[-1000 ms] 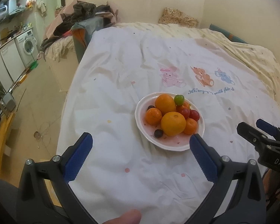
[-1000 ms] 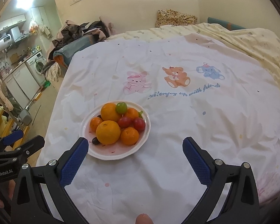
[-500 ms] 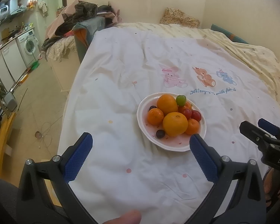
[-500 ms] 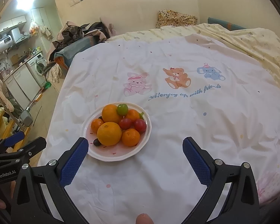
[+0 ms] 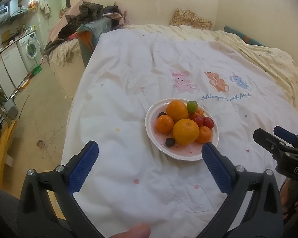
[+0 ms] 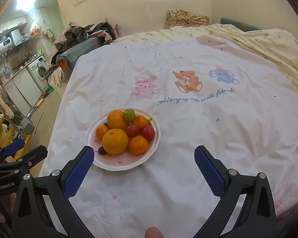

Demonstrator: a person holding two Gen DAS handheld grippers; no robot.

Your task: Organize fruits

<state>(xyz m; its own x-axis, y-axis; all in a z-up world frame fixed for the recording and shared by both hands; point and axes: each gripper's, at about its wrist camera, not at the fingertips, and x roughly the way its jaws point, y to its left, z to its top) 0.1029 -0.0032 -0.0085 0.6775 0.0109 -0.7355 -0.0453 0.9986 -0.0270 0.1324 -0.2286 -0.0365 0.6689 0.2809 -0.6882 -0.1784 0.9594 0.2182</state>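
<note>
Plate (image 6: 151,154) on bedsheet (image 6: 188,119), fruits (image 6: 115,140) piled in it, pillow (image 6: 186,17) probably far behind, washing machine (image 5: 30,48) far left.

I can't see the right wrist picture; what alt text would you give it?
A white plate piled with oranges, two red cherry tomatoes, a green one and dark grapes sits on a white bedsheet printed with cartoon animals. The open right gripper frames it; the left gripper shows at far left.

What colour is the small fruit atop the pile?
Green, clearest in the right wrist view.
</note>
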